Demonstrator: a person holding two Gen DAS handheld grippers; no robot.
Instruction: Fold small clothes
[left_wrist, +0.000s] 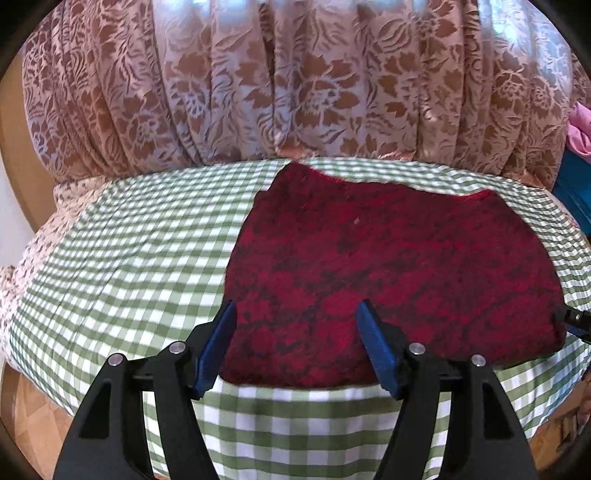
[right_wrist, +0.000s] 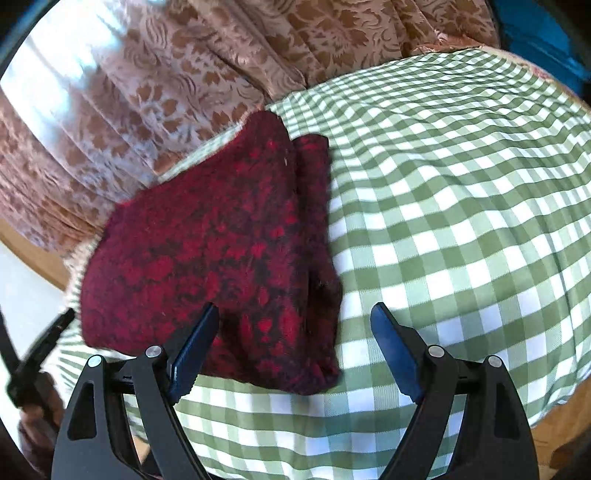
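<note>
A dark red, black-mottled garment (left_wrist: 388, 266) lies folded and flat on the green-and-white checked cloth (left_wrist: 129, 258). My left gripper (left_wrist: 297, 306) hovers open over the garment's near left edge, and its blue pads (left_wrist: 218, 343) press on nothing. In the right wrist view the same garment (right_wrist: 221, 251) lies to the left, with a narrower folded strip along its right side. My right gripper (right_wrist: 294, 308) stands wide open above the garment's near right corner, holding nothing. The tip of the other gripper (right_wrist: 40, 347) shows at the left edge of that view.
A brown floral curtain (left_wrist: 295, 81) hangs right behind the checked surface. Pink fabric (left_wrist: 580, 129) and something blue (left_wrist: 572, 192) sit at the far right. Checked cloth (right_wrist: 461, 221) stretches to the right of the garment. Wooden floor (left_wrist: 33, 417) shows below the surface's edge.
</note>
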